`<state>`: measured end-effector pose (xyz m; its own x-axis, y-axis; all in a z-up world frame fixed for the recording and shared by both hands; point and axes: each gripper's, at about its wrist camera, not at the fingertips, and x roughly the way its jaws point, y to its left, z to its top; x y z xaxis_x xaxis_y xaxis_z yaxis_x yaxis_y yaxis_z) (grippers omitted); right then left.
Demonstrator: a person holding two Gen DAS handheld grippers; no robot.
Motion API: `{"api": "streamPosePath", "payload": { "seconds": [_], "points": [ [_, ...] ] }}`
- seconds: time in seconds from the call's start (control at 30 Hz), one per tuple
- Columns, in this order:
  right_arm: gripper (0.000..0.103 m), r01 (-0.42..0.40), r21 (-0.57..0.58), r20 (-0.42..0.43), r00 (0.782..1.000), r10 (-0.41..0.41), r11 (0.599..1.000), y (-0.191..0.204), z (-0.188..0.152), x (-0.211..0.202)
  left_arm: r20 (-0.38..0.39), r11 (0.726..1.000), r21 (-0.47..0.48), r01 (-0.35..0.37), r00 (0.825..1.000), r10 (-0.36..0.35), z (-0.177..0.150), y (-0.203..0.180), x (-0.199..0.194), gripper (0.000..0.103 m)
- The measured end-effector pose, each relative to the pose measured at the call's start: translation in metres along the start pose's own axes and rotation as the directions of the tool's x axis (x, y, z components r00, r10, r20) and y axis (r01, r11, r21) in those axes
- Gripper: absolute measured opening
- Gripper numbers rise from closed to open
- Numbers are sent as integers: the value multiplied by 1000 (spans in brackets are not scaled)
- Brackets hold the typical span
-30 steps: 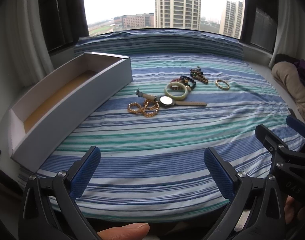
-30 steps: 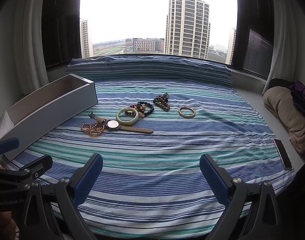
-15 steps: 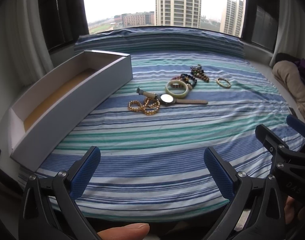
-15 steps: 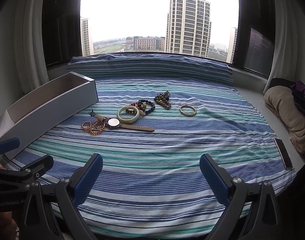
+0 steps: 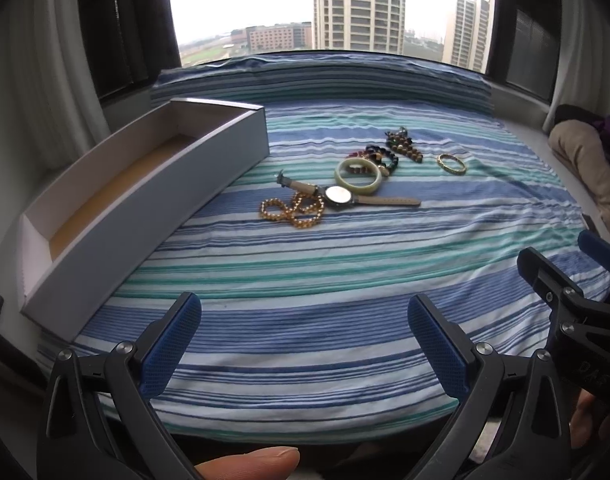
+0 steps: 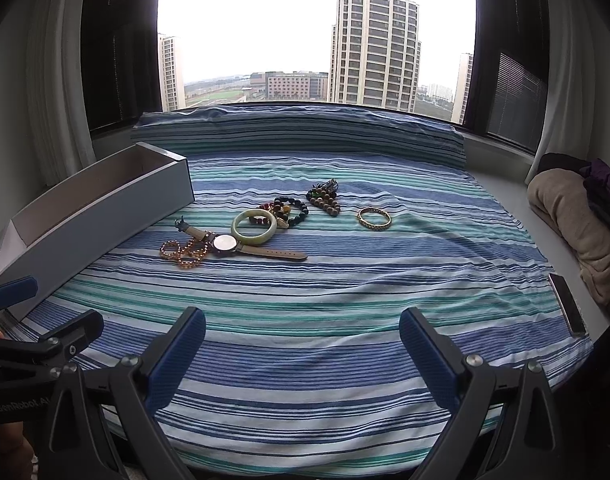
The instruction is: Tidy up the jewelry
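Jewelry lies in a cluster mid-bed: a gold bead strand (image 5: 291,210) (image 6: 183,252), a wristwatch (image 5: 339,195) (image 6: 225,243), a pale green bangle (image 5: 358,172) (image 6: 253,227), dark bead bracelets (image 5: 379,156) (image 6: 293,210), brown bead bracelets (image 5: 403,146) (image 6: 325,200) and a thin gold bangle (image 5: 451,164) (image 6: 374,218). A long white open box (image 5: 145,196) (image 6: 93,216) sits left of them, nothing visible in it. My left gripper (image 5: 305,330) and right gripper (image 6: 303,338) hover open at the near edge, holding nothing.
The striped blue-green sheet (image 6: 345,300) covers the bed up to a window sill. Bundled beige and purple cloth (image 6: 577,208) lies at the right, a phone (image 6: 567,308) beside it. Curtains hang on both sides. A thumb (image 5: 249,462) shows below.
Both grippers have edged slightly forward toward the jewelry; the cluster and box sit a little nearer in view. Nothing was picked up or moved.
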<state>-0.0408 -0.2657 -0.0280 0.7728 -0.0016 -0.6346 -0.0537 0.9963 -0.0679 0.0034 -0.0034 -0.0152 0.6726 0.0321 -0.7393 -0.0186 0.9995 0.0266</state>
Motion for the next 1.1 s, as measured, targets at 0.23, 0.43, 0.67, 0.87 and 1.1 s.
{"api": "streamPosePath", "payload": {
  "seconds": [0.23,0.43,0.67,0.87,1.1],
  "points": [
    [99,1,7,-9,1000,-1,1000,-4,-1,2,-21,1000,-5,3,1000,-3,-1,-2,4,103],
    [99,3,14,-11,1000,-3,1000,-7,-2,4,-30,999,-49,15,999,-17,0,2,7,103],
    [99,0,17,-15,1000,0,1000,-9,-4,7,-26,997,-59,51,998,-53,-1,1,8,103],
    [99,2,23,-21,1000,-2,1000,-11,-5,9,-30,996,-49,76,997,-78,0,-4,10,103],
    [99,0,29,-33,999,0,1000,-12,-6,14,-58,999,-3,32,998,-32,-2,-8,19,103]
  ]
}}
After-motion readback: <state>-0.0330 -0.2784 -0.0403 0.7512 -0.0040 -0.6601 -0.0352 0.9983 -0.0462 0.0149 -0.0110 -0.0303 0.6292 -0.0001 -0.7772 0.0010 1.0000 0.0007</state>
